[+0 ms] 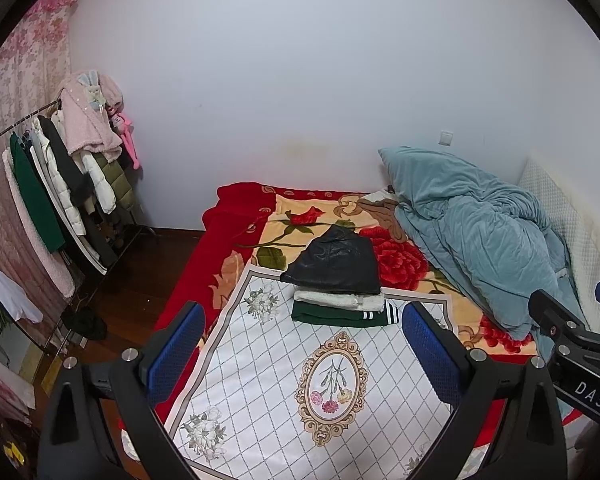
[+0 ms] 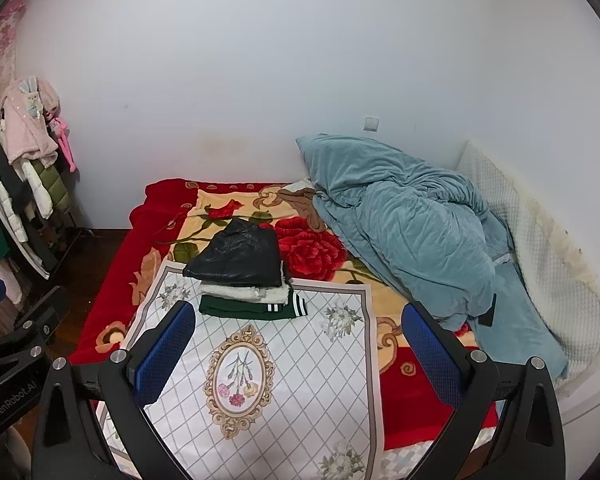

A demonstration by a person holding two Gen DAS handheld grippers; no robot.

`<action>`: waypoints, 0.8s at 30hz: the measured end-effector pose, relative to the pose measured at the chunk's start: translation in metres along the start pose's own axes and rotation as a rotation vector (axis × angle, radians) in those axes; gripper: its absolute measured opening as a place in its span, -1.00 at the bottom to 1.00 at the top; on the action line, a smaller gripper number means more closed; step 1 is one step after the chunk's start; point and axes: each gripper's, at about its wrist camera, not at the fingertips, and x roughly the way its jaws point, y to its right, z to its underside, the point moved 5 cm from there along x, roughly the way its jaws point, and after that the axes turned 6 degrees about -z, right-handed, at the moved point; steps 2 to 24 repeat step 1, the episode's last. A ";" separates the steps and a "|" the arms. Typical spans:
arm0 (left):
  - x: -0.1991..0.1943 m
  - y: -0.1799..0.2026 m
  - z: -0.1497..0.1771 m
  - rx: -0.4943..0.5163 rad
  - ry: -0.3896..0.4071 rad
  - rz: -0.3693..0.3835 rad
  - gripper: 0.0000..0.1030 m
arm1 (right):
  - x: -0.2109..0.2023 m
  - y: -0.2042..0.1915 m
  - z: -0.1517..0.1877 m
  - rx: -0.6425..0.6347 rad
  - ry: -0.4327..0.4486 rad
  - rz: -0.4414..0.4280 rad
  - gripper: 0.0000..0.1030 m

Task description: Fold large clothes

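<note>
A stack of folded clothes sits on the far end of a white patterned cloth (image 1: 268, 364) on the bed: a black leather jacket (image 1: 334, 262) on top, a white fleecy garment (image 1: 338, 301) under it, a dark green garment with white stripes (image 1: 340, 316) at the bottom. The stack also shows in the right wrist view (image 2: 240, 260). My left gripper (image 1: 304, 352) is open and empty, held above the near part of the cloth. My right gripper (image 2: 300, 354) is open and empty, beside the left one, above the same cloth (image 2: 300, 380).
A red floral blanket (image 1: 228, 224) covers the bed. A crumpled blue-green duvet (image 1: 472, 232) lies at the right against the wall, with a white quilted pad (image 2: 540, 240) beyond it. A clothes rack with hanging coats (image 1: 60, 184) stands at the left on the dark wooden floor.
</note>
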 end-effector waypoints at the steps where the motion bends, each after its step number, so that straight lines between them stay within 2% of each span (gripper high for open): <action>1: 0.001 0.000 0.000 0.002 -0.001 0.005 0.95 | 0.000 0.000 0.000 -0.001 0.000 -0.001 1.00; 24: 0.001 0.000 0.000 0.002 -0.001 0.005 0.95 | 0.000 0.000 0.000 -0.001 0.000 -0.001 1.00</action>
